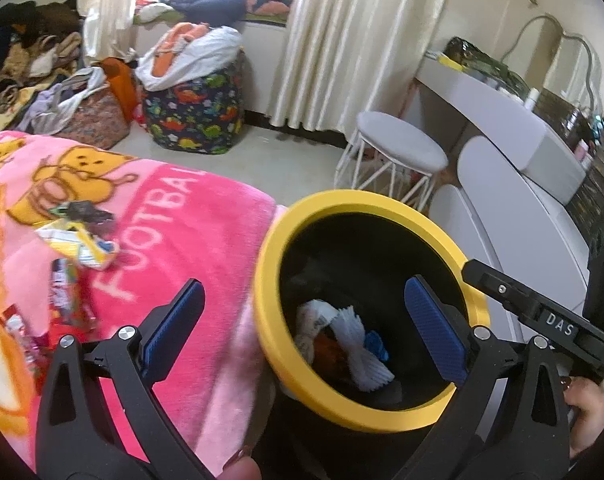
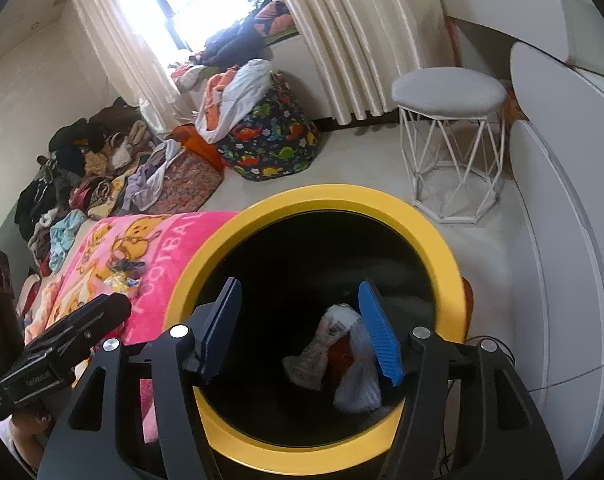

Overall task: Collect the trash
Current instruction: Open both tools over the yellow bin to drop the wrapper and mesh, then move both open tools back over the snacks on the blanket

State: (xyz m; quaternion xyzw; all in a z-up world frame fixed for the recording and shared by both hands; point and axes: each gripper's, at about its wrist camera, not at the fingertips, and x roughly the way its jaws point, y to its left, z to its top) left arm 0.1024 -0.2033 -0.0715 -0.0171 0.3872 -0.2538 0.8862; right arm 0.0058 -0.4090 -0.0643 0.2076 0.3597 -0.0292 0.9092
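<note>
Both grippers, left and right, are hanging wide open w/ nothing in them over the yellow-rimmed bin, which is already holding wrappers. More wrappers are lying on the pink blanket near its foot edge, so imo the left one should be swinging over there next, pinching low w/o snagging fleece.

The bin's yellow-rimmed mouth gapes wide under both spread grippers; trash sits low inside. The pink blanket presses against its left rim; the white cabinet stands near its right.
</note>
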